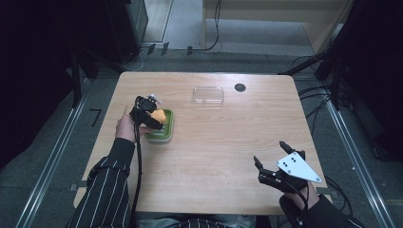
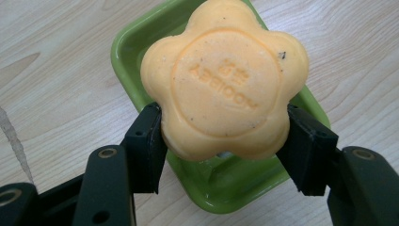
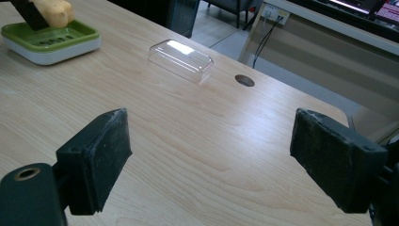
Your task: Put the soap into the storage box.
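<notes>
An orange flower-shaped soap (image 2: 225, 80) with embossed letters is clamped between the jaws of my left gripper (image 2: 221, 141), just above a green soap dish (image 2: 136, 70). From the high view the left gripper (image 1: 151, 116) holds the soap (image 1: 159, 116) over the dish (image 1: 161, 133) at the table's left. A clear plastic lid (image 1: 208, 94) lies on the table farther back, also seen as the lid (image 3: 181, 59) in the right gripper view. My right gripper (image 1: 272, 159) hovers open near the front right, with nothing between its pads (image 3: 101, 155).
A round cable hole (image 1: 240, 87) sits in the wooden table (image 1: 223, 147) beside the lid. The soap dish (image 3: 49, 40) and soap (image 3: 54, 12) appear at the far left of the right gripper view. Cables and dark stands surround the table on the floor.
</notes>
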Demonstrator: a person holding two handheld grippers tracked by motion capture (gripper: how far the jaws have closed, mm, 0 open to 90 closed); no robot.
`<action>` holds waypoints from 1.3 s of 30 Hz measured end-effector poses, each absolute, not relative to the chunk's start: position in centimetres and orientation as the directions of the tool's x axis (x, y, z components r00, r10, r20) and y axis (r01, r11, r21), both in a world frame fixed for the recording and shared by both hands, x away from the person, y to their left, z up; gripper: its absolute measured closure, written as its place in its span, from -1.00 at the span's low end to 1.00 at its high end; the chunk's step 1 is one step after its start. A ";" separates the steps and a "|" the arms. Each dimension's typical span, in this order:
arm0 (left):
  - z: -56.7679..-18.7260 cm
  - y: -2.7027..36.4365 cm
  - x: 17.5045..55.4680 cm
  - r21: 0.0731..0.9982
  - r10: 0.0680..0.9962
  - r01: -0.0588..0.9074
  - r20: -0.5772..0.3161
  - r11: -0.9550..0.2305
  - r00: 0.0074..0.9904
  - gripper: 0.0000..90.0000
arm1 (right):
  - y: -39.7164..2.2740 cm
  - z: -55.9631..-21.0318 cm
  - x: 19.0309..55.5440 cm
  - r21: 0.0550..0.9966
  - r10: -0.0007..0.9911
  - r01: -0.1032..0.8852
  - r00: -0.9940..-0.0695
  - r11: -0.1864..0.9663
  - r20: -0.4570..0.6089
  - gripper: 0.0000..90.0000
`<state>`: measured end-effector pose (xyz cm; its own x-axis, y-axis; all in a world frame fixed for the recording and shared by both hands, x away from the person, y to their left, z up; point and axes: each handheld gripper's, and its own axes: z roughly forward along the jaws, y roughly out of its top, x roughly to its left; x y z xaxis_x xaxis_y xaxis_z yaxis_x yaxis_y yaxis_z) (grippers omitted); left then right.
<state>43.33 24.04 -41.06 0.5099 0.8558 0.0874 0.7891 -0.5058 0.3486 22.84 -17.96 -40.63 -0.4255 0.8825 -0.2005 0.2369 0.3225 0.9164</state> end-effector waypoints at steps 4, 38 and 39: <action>-41.4 23.9 43.3 0.342 0.854 0.789 0.094 -0.510 0.511 -0.12 | -17.9 -40.6 22.8 0.916 0.882 0.236 -0.425 0.323 -0.201 -0.70; -43.2 22.6 43.5 0.297 0.831 0.776 0.169 -0.556 0.531 -0.12 | -17.9 -40.6 22.8 0.916 0.881 0.236 -0.427 0.324 -0.202 -0.70; -43.2 22.6 43.5 0.296 0.831 0.777 0.170 -0.556 0.530 -0.12 | -17.9 -40.6 22.8 0.916 0.881 0.235 -0.427 0.324 -0.202 -0.70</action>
<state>43.51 22.63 -43.20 0.5303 0.8306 0.1696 0.7766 -0.5562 0.2957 22.84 -17.91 -40.64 -0.4271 0.8813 -0.2022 0.2352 0.3242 0.9163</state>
